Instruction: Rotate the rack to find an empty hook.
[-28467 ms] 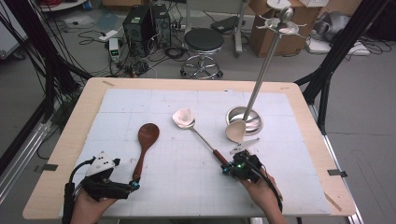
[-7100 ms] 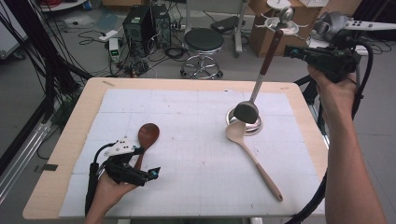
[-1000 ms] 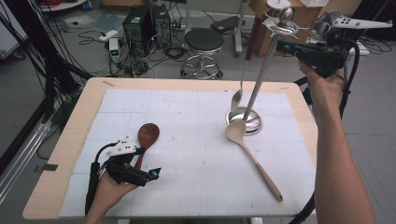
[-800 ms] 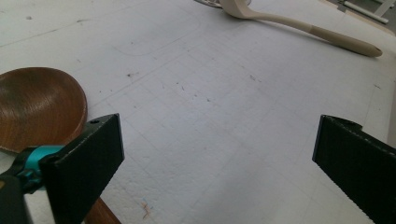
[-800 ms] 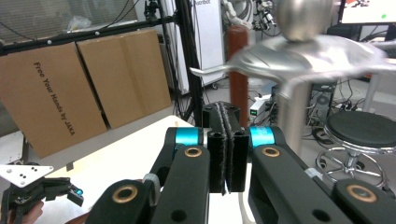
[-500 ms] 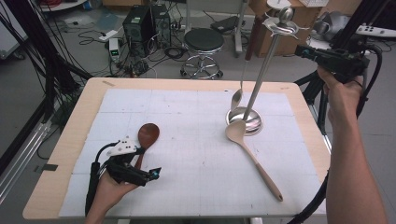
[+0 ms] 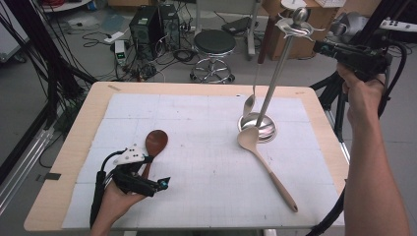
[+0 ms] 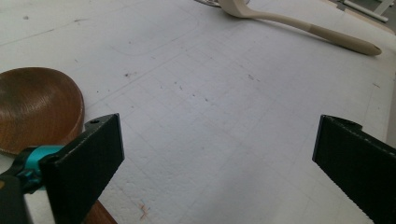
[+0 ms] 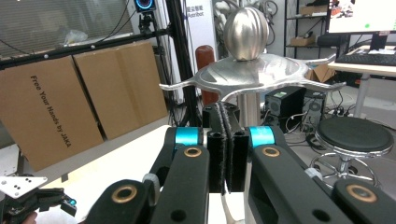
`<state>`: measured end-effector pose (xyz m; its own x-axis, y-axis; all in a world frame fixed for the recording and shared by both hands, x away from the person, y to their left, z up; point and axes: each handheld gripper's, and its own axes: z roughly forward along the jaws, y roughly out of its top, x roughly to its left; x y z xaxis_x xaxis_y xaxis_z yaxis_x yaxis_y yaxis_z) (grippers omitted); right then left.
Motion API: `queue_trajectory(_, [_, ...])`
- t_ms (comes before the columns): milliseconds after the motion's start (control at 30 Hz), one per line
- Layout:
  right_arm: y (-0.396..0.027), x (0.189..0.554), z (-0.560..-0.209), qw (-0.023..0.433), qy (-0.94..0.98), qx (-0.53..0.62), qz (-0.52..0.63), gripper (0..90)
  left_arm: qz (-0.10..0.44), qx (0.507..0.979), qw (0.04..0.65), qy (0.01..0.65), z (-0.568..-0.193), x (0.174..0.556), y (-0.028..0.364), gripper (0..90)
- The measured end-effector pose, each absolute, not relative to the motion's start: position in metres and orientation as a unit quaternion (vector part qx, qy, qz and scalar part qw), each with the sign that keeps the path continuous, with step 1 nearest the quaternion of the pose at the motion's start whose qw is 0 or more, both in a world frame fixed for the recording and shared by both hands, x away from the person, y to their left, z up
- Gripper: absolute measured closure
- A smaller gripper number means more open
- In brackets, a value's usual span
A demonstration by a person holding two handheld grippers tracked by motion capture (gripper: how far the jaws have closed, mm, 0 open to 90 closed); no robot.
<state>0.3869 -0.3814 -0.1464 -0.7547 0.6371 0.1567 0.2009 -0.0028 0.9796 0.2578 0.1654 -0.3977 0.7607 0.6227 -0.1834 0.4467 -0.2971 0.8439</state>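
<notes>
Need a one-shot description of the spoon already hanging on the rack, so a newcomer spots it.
Start at the tall steel utensil stand with its round base at the table's far right. A small silver metal spoon hangs beside the pole, bowl down above the base. Unlike the pale wooden spoon and dark brown wooden spoon, it is off the mat.

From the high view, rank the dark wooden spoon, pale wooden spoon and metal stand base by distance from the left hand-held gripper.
1. Dark wooden spoon, right beside the left hand-held gripper.
2. Pale wooden spoon, centre-right on the mat.
3. Metal stand base, farther back right.

Dark brown wooden spoon (image 7: 156,142), pale beige spoon (image 7: 265,167), silver rack (image 7: 275,83).
</notes>
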Motion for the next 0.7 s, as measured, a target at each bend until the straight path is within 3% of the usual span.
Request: queue_trajectory(700, [-0.341, 0.388, -0.141, 0.169, 0.711, 0.276, 0.624, 89.9, 0.091, 0.798, 0.492, 0.335, -0.397, 0.258, 0.164, 2.6])
